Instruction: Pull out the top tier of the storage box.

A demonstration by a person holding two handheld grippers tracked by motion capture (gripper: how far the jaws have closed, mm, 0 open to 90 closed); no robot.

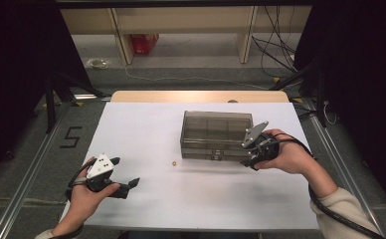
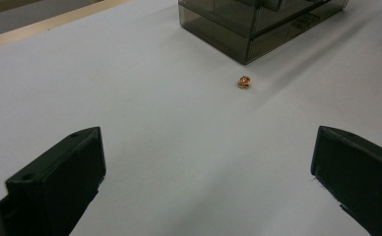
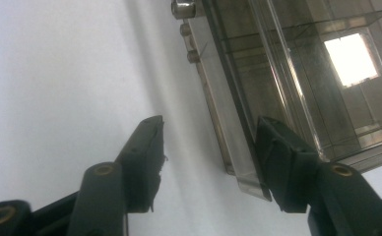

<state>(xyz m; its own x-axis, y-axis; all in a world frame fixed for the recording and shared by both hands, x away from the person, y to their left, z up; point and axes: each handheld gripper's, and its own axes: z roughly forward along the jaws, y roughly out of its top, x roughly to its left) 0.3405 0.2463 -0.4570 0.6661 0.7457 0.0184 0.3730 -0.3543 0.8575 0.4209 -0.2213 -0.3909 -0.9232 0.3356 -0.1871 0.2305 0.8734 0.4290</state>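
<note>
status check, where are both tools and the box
Left tool open, resting on table. Right tool open, straddling front edge of smoky box. Small orange bead lies loose nearby.

Overhead light brightens the white table [image 1: 146, 129] amid dark surroundings, a window-like glare patch glows on the smoky clear box [image 3: 297, 73], soft shadows trail it, and near jaws blur slightly in close views.
</note>
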